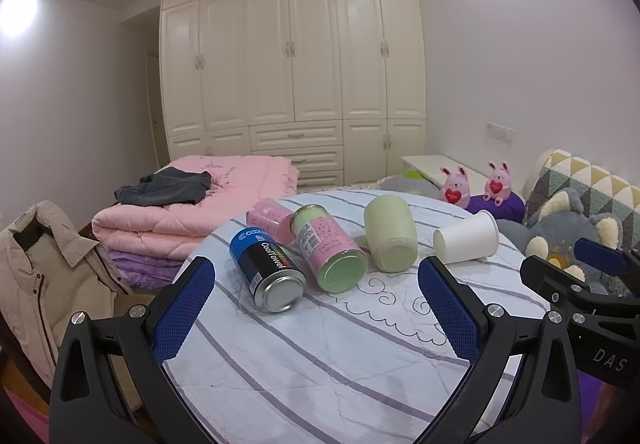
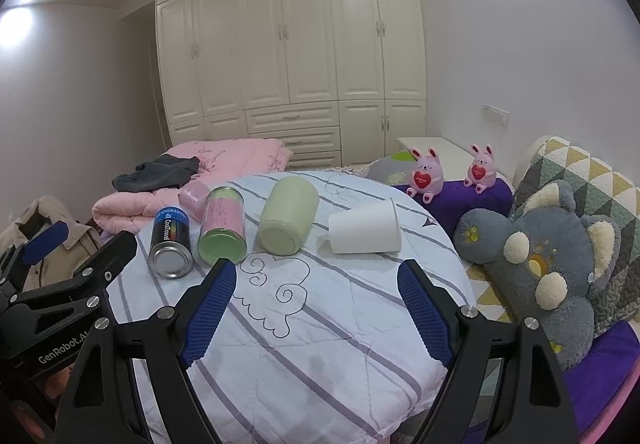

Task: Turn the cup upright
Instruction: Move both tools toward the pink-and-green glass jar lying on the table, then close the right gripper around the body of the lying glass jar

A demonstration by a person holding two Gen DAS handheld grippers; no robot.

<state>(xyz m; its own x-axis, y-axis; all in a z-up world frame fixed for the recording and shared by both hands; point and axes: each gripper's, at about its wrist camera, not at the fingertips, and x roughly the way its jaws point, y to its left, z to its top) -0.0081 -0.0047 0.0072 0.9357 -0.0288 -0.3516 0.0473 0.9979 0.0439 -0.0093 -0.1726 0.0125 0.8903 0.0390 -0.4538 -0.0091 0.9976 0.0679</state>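
Matt white paper cup (image 2: pixel 365 228); shiny metal can (image 2: pixel 171 246); quilted cloth cover (image 2: pixel 320 324), creased; textured blue pads (image 2: pixel 210 314) on matt black plastic; glossy wardrobe (image 2: pixel 288 43); fuzzy plush (image 2: pixel 536 276).

The pink canister (image 2: pixel 192 199) near the counter's (image 2: pixel 320 324) far left edge sits mostly hidden behind the green-capped canister (image 2: pixel 222 230). The paper cup's (image 2: pixel 365 228) mouth faces away, its inside unseen. Label print is too small to read.
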